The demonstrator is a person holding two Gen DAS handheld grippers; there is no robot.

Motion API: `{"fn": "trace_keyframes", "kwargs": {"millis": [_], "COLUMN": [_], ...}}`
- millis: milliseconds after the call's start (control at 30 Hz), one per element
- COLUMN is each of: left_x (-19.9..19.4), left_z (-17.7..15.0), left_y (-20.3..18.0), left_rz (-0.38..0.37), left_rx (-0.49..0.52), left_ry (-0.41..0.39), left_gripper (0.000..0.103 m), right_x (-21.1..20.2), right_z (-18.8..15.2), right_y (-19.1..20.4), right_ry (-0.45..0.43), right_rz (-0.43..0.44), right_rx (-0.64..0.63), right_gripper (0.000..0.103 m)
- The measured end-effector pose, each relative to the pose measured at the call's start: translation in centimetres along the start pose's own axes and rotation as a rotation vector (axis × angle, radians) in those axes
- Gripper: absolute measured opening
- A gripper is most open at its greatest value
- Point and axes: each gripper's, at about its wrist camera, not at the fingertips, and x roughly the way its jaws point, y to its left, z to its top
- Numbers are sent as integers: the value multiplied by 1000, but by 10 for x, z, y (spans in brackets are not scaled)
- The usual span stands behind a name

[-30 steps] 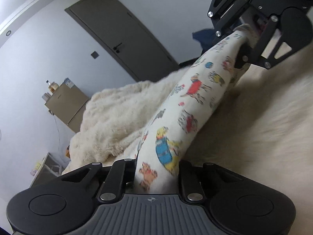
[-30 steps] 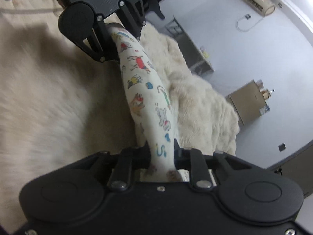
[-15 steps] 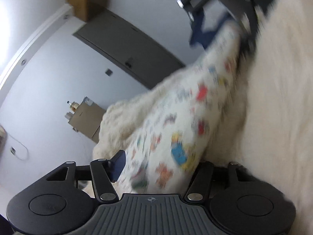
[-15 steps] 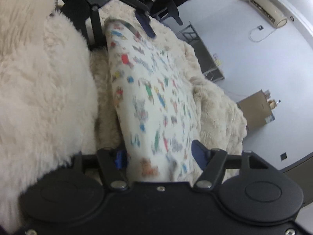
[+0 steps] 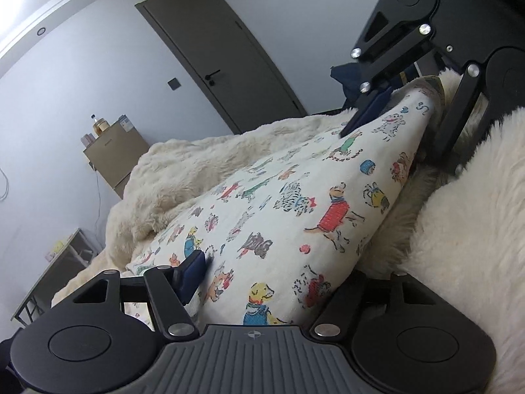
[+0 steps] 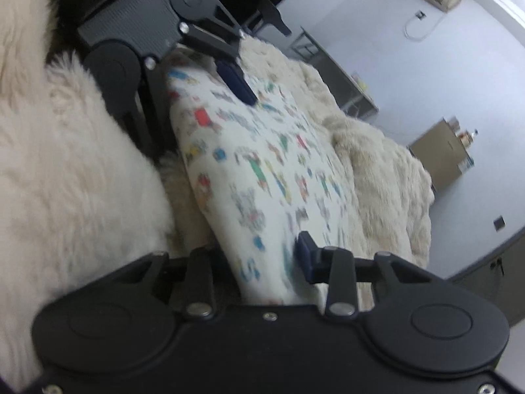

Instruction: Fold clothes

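A white garment with a colourful dog print [image 5: 295, 210] lies on a cream fluffy blanket [image 5: 203, 164], between the two grippers that face each other. My left gripper [image 5: 272, 282] is open, its jaws spread around one end of the garment. My right gripper [image 5: 403, 111] shows at the upper right of the left wrist view, open around the other end. In the right wrist view the garment [image 6: 262, 177] runs from my right gripper [image 6: 256, 262] up to my left gripper [image 6: 197, 88]. Both have blue pads.
The blanket [image 6: 377, 170] is bunched in a ridge behind the garment. A white furry mound [image 5: 469, 229] lies close on the other side. A grey door [image 5: 223, 52], a small brown cabinet [image 5: 115, 154] and a metal rack [image 5: 55, 272] stand by the walls.
Both grippers have opened and let go of the garment. It was held stretched in a narrow strip between them; now it lies spread wide and flat on the blanket.
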Motion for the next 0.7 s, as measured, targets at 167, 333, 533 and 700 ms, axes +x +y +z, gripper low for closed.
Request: {"fn": "trace_keyframes", "kwargs": {"millis": [167,333,533,700], "left_x": [0,-3,-13,-22], "left_z": [-1,-3,-10,-21], "left_y": [0,1,7,29], "left_rz": [7,-3,0,21], "left_rx": [-5,-19,47,125], "left_ry": [11,9,-48,-48], "left_gripper": [62,61,72,79], "right_x": [-5,0,-10,-1], "right_z": [5,6,-5,-3], "right_y": [14,9,4,1], "right_ry": [-97,-95,-15,5], "right_rz": [-51,27,-60,-49], "right_rx": [-133,-97,-168,-174], "right_gripper": [48,26,42,43]}}
